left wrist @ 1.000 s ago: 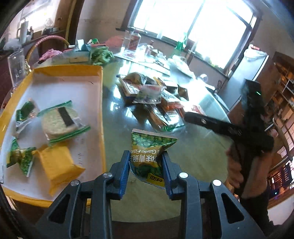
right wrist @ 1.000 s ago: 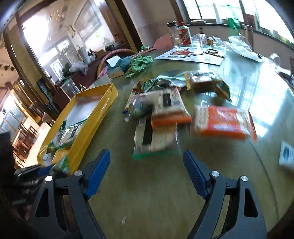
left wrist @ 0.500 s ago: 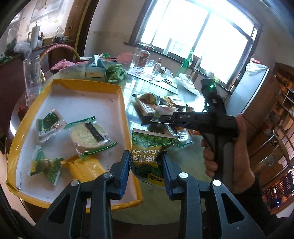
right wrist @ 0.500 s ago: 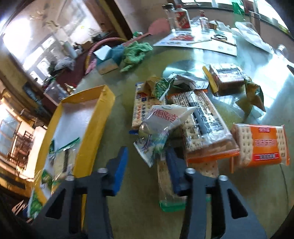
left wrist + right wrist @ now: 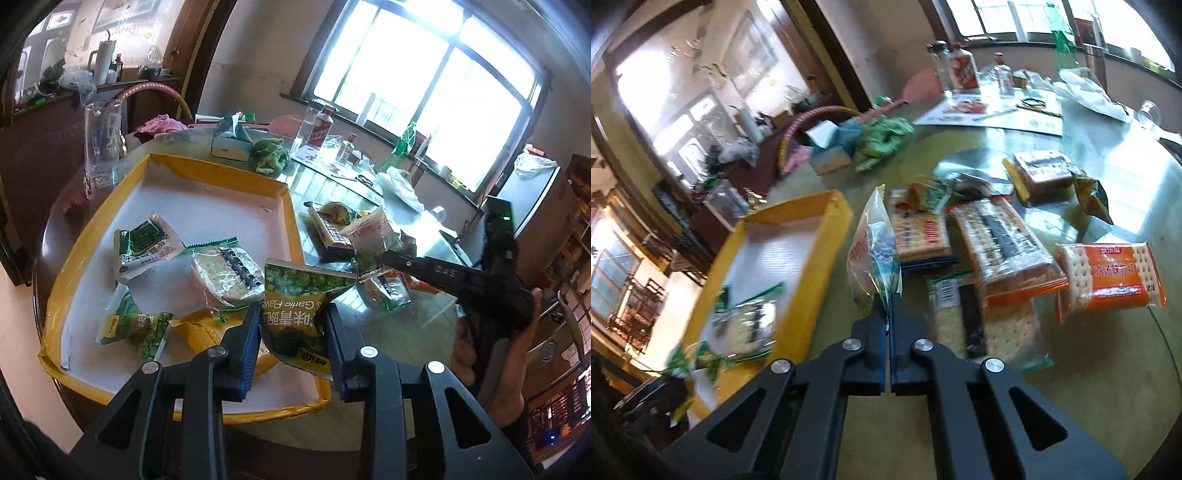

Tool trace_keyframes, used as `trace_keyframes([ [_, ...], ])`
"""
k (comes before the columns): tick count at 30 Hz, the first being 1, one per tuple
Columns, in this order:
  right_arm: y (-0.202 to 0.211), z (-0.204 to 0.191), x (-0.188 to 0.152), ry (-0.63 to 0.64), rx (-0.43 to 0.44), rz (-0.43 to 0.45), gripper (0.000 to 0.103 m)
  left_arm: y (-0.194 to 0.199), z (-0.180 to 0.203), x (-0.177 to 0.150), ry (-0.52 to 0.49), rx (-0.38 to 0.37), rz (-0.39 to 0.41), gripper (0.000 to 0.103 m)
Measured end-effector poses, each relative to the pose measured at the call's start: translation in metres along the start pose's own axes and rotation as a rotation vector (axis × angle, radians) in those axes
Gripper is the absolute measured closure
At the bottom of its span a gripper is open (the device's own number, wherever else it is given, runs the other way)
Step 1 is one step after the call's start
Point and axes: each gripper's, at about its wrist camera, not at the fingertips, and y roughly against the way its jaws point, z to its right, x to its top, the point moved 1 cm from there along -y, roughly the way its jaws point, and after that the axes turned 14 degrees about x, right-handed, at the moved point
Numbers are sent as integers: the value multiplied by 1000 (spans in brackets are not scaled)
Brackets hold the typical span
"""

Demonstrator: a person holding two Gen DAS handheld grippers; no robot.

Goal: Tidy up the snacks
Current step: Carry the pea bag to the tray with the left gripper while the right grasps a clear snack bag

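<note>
2 black two-finger grippers are counted, the left gripper (image 5: 291, 332) and the right gripper (image 5: 888, 306), each with 1 packet between its blue pads. 1 shallow yellow cardboard tray (image 5: 218, 173) is counted, with 4 plastic-wrapped snack packets and 1 yellow packet (image 5: 195, 328) seen inside. 1 orange cracker packet (image 5: 1108, 277), 1 crumpled green cloth (image 5: 269, 158) and 1 tissue box (image 5: 231, 144) are counted on the table.

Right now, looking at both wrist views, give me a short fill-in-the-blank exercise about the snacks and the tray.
1. The left hand-held gripper grips a ____ pea packet.
2. The tray has a ____ rim.
3. The right hand-held gripper is shut on a ____ bag.
4. The cracker packet by itself at the right is ____.

Answers: green; yellow; clear; orange
</note>
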Motion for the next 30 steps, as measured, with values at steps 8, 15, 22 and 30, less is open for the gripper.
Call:
trace_keyframes([
  [8, 22, -49, -4, 81, 106, 43, 101, 11, -13, 9, 30, 47, 29, 70],
  [15, -1, -82, -1, 128, 126, 16, 101, -5, -33, 39, 45, 91, 24, 70],
  [22, -41, -88, 12, 98, 152, -27, 101, -57, -52, 72, 61, 116, -50, 70],
  [30, -96, -82, 27, 32, 95, -66, 101, -117, -60, 100, 50, 146, -191, 70],
])
